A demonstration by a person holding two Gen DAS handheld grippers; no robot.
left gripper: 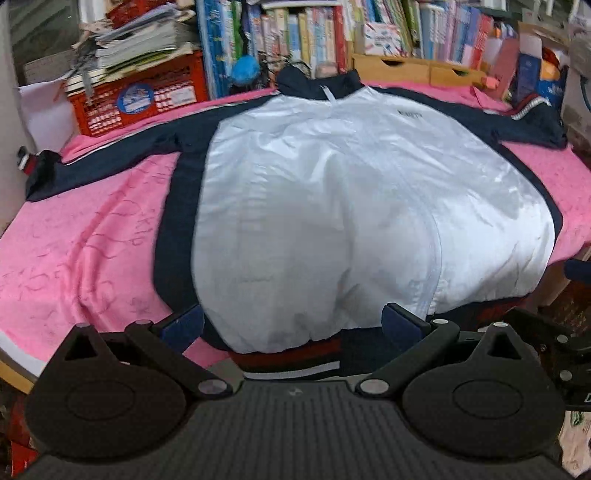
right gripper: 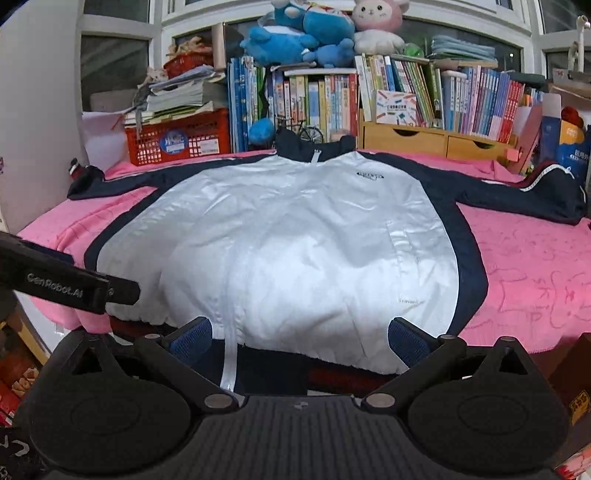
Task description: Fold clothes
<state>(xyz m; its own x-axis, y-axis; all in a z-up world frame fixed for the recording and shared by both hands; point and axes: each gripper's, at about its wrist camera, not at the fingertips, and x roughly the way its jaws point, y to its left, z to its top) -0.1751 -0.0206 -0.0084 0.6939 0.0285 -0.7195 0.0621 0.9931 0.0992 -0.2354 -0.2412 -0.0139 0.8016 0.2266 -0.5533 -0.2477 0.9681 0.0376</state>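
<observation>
A white jacket [left gripper: 332,206] with navy sleeves and collar lies flat, front up and zipped, on a pink blanket [left gripper: 92,251]. Both sleeves are spread out to the sides. Its striped red, white and navy hem [left gripper: 291,360] hangs at the near edge. My left gripper [left gripper: 293,326] is open, its blue pads either side of the hem's left part, holding nothing. In the right wrist view the same jacket [right gripper: 295,236] fills the middle, and my right gripper [right gripper: 301,338] is open over the hem near the zip. The left gripper's black body [right gripper: 66,284] shows at the left.
A bookshelf [right gripper: 406,96] packed with books runs along the far side, with a red crate [right gripper: 177,142] under stacked papers at the left and wooden drawers [right gripper: 424,140] at the right. Plush toys [right gripper: 314,33] sit on top. Boxes stand at the far right.
</observation>
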